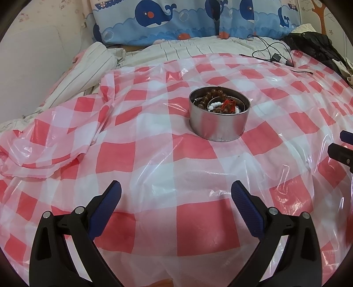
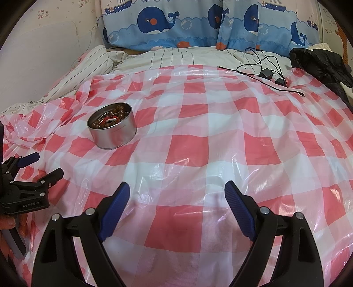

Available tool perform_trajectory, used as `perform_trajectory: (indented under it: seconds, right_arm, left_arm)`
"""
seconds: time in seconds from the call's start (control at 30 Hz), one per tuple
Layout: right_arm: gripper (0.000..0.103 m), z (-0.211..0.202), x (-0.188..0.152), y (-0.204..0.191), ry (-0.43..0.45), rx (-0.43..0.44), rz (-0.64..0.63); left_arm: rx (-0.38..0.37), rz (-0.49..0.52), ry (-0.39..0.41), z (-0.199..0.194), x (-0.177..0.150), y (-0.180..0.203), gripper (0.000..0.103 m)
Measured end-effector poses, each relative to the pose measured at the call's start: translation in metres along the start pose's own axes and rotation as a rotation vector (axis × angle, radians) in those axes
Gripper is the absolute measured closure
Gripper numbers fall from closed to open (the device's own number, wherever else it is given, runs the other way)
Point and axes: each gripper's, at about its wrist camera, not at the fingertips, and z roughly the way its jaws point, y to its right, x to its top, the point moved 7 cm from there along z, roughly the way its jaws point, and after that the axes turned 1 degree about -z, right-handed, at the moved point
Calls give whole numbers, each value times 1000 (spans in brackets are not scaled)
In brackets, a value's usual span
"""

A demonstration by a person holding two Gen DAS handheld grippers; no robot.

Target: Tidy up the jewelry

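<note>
A round metal tin (image 1: pixel 218 123) stands on the red-and-white checked plastic sheet (image 1: pixel 154 154). It holds a brown bead bracelet (image 1: pixel 211 92), a white bead bracelet (image 1: pixel 215 106) and a red woven piece (image 1: pixel 227 103). My left gripper (image 1: pixel 176 187) is open and empty, well in front of the tin. In the right wrist view the tin (image 2: pixel 114 134) is at the left, and my right gripper (image 2: pixel 177 187) is open and empty over the sheet. The left gripper (image 2: pixel 47 164) shows at that view's left edge, open.
Whale-print pillows (image 1: pixel 176 19) line the back. Black cables and chargers (image 2: pixel 267 72) lie at the back right beside a dark garment (image 2: pixel 320 64). A striped blanket (image 1: pixel 88 61) is bunched at the left, where the plastic sheet folds up.
</note>
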Motion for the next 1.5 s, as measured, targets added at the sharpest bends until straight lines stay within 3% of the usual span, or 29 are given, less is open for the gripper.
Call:
perform_trajectory:
  seconds: [1.5]
  right_arm:
    - [16,5,-6,-1,-22,-7,-7]
  left_arm:
    - [-3,0,-42,9,-3,-4,7]
